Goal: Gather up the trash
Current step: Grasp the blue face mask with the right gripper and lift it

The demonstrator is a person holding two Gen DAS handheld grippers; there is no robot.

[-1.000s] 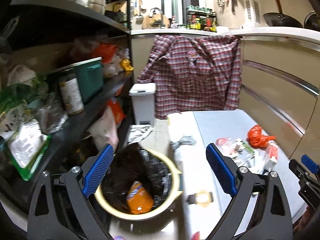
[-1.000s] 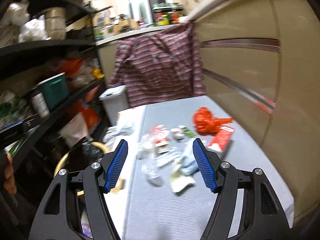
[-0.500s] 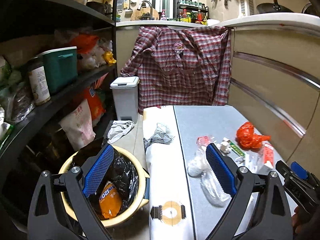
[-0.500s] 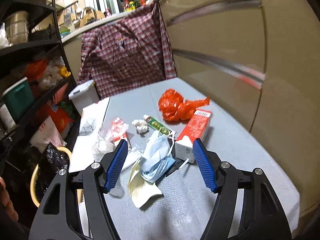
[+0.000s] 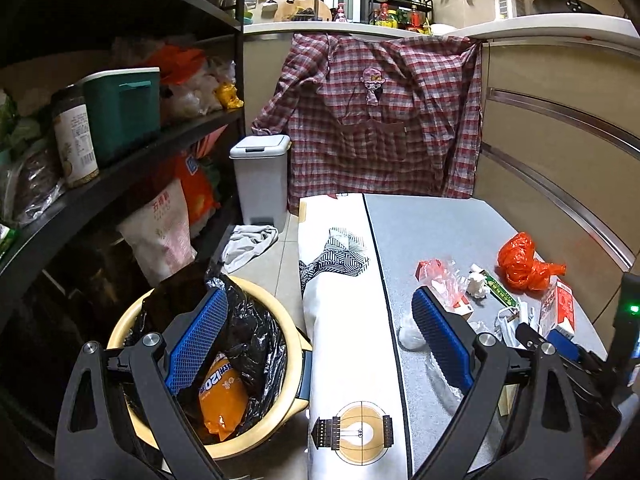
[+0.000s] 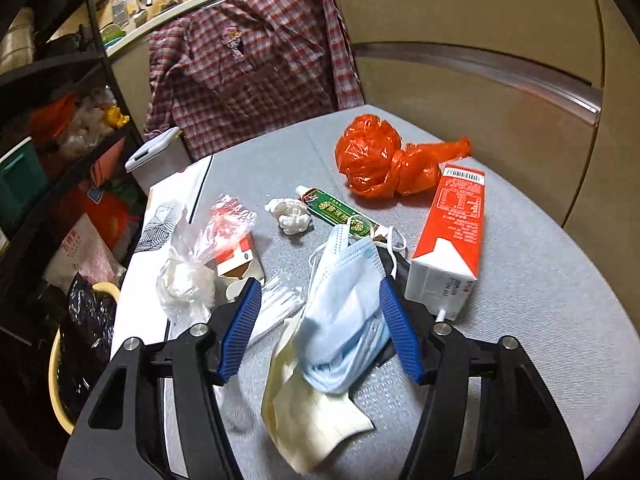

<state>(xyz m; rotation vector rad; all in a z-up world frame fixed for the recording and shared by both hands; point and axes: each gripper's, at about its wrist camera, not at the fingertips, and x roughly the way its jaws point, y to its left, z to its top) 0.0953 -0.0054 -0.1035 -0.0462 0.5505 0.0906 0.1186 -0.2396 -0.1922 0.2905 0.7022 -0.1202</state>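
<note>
Right wrist view: my right gripper [image 6: 320,328] has its jaws spread wide, nothing clamped. The blue face mask [image 6: 344,304] lies crumpled between the two blue pads, draped over a pale yellow paper sheet [image 6: 308,412]; I cannot tell whether either pad touches it. Just right of the right-hand pad lies a red-and-white carton [image 6: 452,236] on its side. Left of the left-hand pad I note a packet of white sticks [image 6: 276,308], a clear plastic bag [image 6: 192,276] with white wadding in it, and a red-and-white small box [image 6: 236,256] partly under that bag. Farther out: a crumpled white tissue [image 6: 290,214], a green tube [image 6: 340,212], and a knotted orange plastic bag [image 6: 380,160]. All rest on the grey table [image 6: 540,320].

Left wrist view: my left gripper [image 5: 316,344] is also wide open and empty, held above the gap between the table's edge and the floor bin. The yellow bin [image 5: 120,320], lined with a black bag [image 5: 256,332], sits low beside the table; an orange packet [image 5: 220,400] lies inside it. A plaid shirt [image 5: 380,120] hangs from the counter beyond, with a small grey pedal bin [image 5: 262,176] below it.
</note>
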